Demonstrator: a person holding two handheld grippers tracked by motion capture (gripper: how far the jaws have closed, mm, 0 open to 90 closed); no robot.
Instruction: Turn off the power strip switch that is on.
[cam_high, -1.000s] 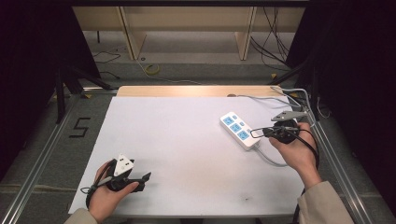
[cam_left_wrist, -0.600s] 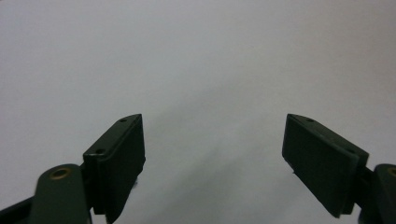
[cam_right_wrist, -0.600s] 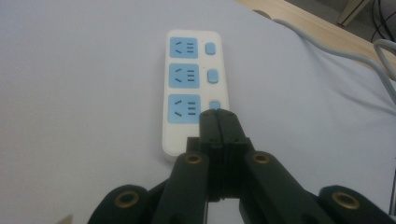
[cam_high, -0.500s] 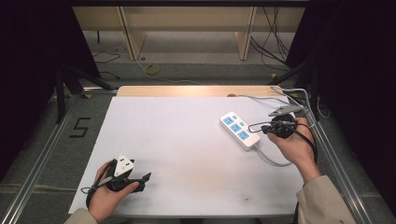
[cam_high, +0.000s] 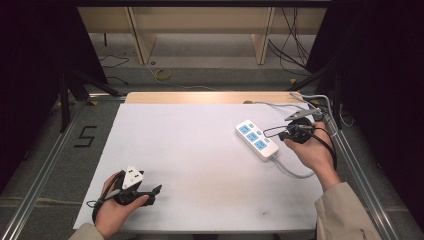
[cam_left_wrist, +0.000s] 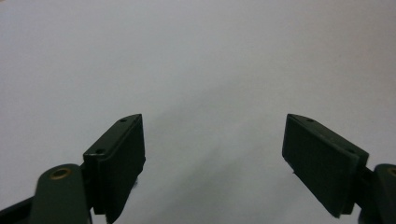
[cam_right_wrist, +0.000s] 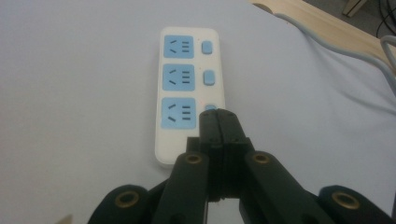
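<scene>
A white power strip (cam_high: 256, 139) with three blue sockets and three blue switches lies at the right of the white table cover (cam_high: 200, 165). My right gripper (cam_high: 268, 133) is shut, empty, and reaches over the strip from its right. In the right gripper view, the right gripper (cam_right_wrist: 218, 115) has its closed tips at the nearest switch (cam_right_wrist: 211, 108) of the power strip (cam_right_wrist: 184, 70); whether they touch it I cannot tell. My left gripper (cam_high: 154, 191) rests at the front left, open. In its own view the left gripper (cam_left_wrist: 212, 149) has only bare white surface between the jaws.
The strip's grey cable (cam_high: 292, 172) curves along the table under the right hand. More grey cables (cam_high: 312, 102) lie at the back right corner. A bare wooden edge (cam_high: 200, 97) runs along the far side. Metal rails (cam_high: 45, 170) flank the table.
The right gripper has moved away from the person and slightly left, bringing its shut tips over the strip's near end. The left gripper has stayed put.
</scene>
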